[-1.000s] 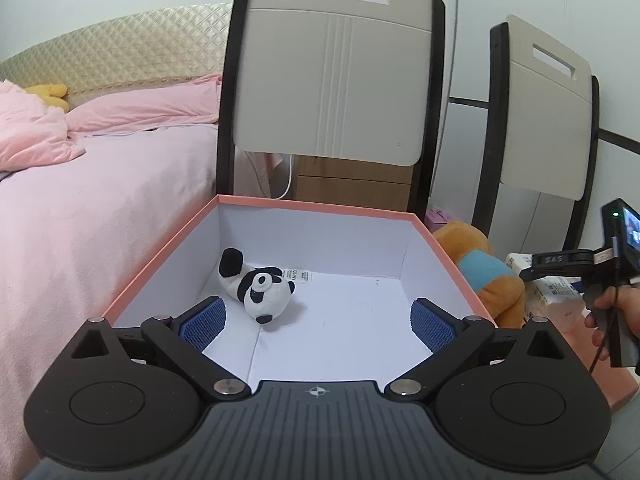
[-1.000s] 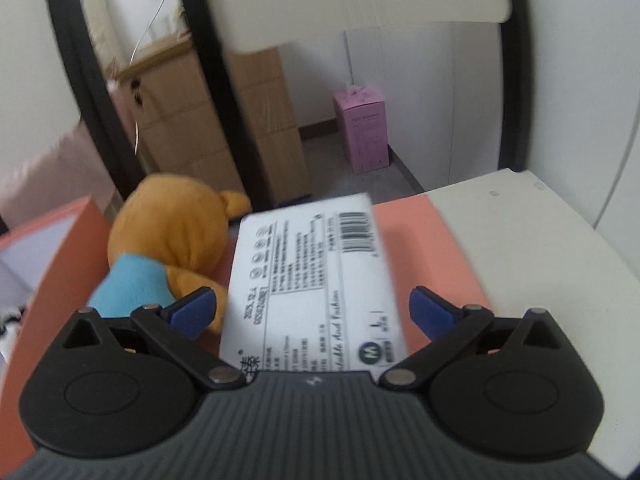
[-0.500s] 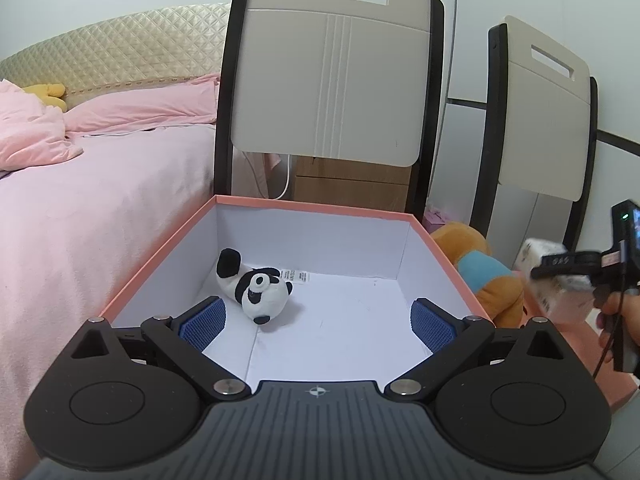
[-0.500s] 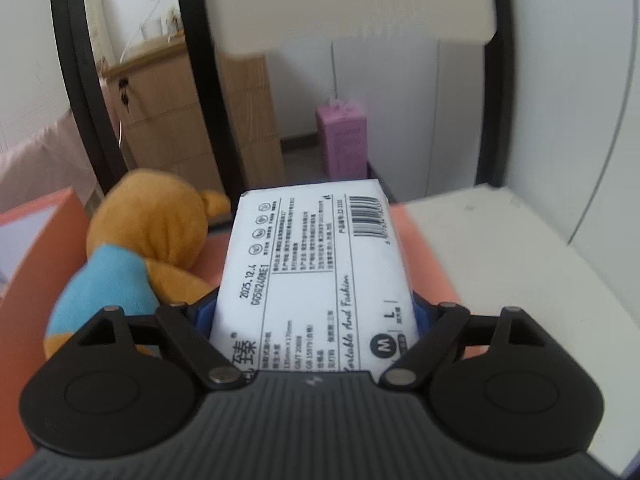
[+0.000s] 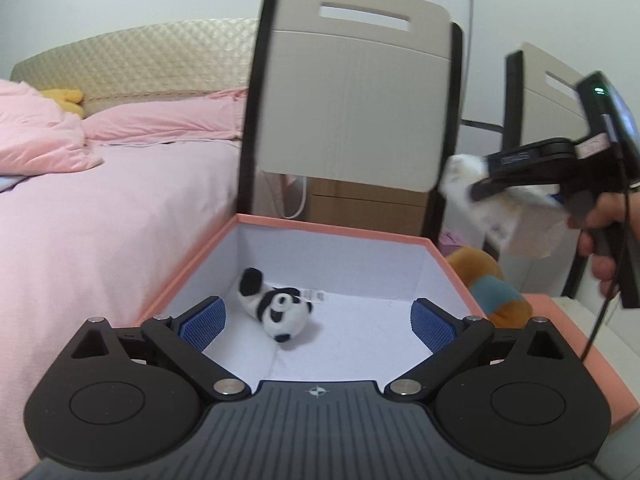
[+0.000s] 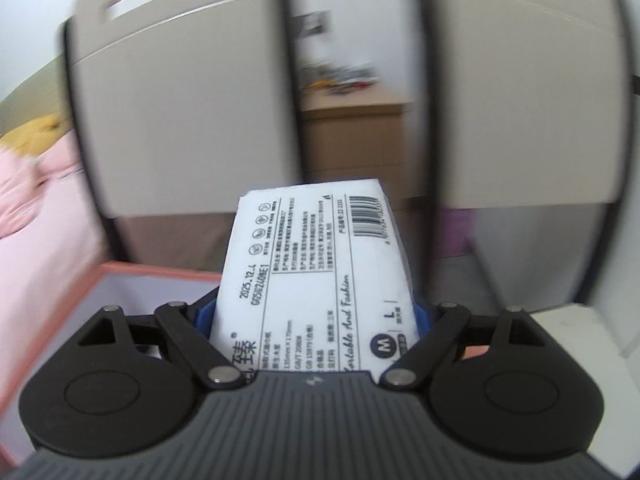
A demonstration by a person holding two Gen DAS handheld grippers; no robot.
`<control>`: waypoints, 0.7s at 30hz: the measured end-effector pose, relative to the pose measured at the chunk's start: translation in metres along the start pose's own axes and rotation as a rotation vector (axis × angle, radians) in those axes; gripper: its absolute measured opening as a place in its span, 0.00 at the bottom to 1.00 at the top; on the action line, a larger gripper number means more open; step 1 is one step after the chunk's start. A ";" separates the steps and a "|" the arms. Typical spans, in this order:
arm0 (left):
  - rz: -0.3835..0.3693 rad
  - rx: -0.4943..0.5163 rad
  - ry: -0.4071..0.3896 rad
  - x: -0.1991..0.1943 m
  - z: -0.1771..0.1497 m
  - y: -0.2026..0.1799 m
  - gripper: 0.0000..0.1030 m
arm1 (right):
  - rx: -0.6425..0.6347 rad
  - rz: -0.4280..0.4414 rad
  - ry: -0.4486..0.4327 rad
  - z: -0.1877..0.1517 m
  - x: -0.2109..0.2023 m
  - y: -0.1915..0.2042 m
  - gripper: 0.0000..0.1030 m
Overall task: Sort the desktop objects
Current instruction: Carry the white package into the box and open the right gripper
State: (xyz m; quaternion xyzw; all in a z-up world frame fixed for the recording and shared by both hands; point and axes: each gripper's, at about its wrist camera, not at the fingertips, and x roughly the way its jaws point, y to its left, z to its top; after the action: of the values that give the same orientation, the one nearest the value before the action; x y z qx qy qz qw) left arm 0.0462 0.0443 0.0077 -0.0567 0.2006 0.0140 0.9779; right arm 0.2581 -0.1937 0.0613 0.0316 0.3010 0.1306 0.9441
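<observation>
Our right gripper (image 6: pixel 316 312) clamps a soft white printed pack (image 6: pixel 320 272); our left gripper (image 5: pixel 316 320) gapes above the smooth-walled box (image 5: pixel 340 236) holding a fuzzy panda (image 5: pixel 276 306).

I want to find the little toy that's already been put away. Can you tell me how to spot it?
Look for the big box with salmon-pink rims and white insides, standing in front of the beige chair. On its floor, near the left wall, lies a small panda plush. It is black and white and alone inside, while the orange plush sits outside.

White tabletop (image 6: pixel 576 320) carries open pink box (image 5: pixel 320 226); orange plush (image 5: pixel 492 284) beside it.
</observation>
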 end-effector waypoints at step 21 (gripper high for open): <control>-0.016 -0.114 -0.008 0.000 0.008 0.034 0.97 | -0.201 0.023 0.438 -0.063 0.170 0.113 0.84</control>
State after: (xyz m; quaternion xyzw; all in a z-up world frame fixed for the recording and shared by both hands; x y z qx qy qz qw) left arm 0.0473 0.0788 0.0118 -0.1137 0.1950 0.0179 0.9740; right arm 0.3292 -0.0414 -0.0698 -0.0882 0.4839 0.1744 0.8530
